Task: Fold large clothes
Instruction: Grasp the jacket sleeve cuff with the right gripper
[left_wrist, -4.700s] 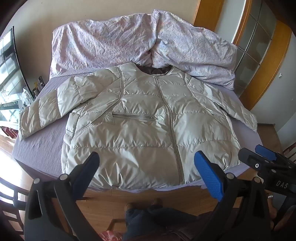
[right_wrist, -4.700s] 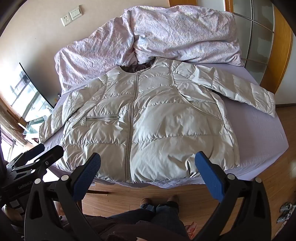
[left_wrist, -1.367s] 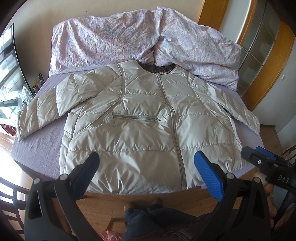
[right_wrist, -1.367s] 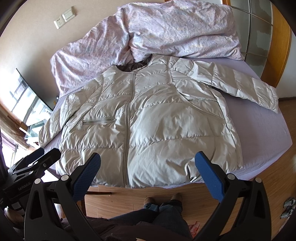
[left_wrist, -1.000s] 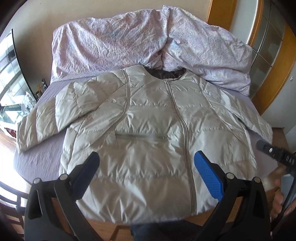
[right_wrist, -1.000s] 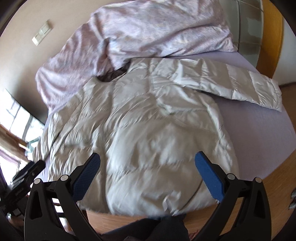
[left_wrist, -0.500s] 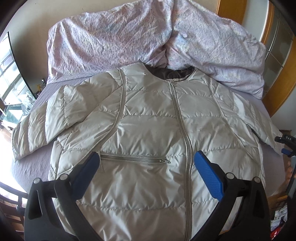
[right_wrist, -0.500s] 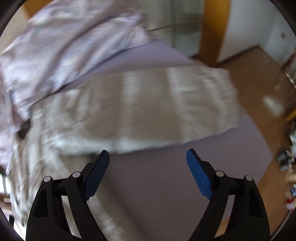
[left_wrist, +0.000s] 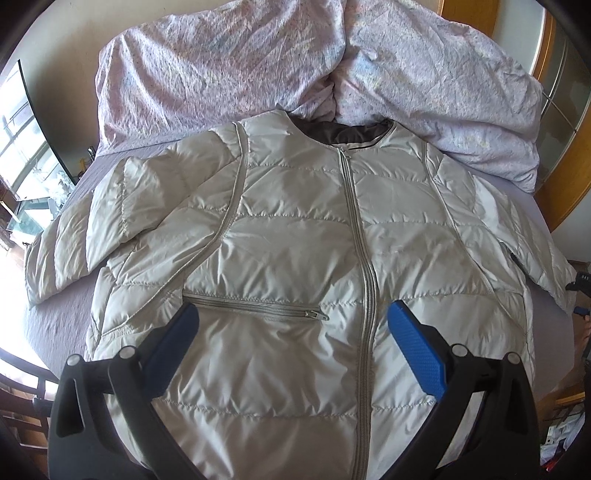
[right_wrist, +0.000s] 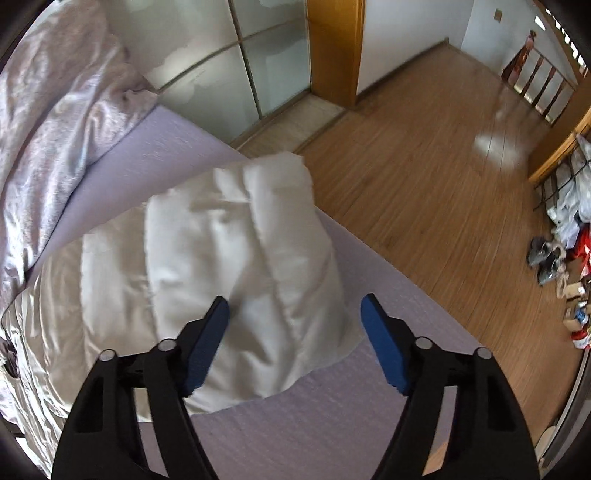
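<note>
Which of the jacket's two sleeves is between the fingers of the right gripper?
The sleeve ending near the wooden floor; the right gripper, jaws closing, straddles its cuff.

a bed with a lilac sheet (right_wrist: 177, 147) fills the room, a crumpled floral duvet (left_wrist: 229, 62) at twelve o'clock. wooden floor (right_wrist: 424, 177) and frosted sliding doors (right_wrist: 258, 62) at two; perhaps a window (left_wrist: 18, 122) at nine.

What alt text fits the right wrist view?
The right gripper, jaws closing, sits over the cuff end of a pale puffer jacket sleeve on a lilac bed sheet; pads not yet pressing it. Rumpled duvet left, wooden floor right.
</note>
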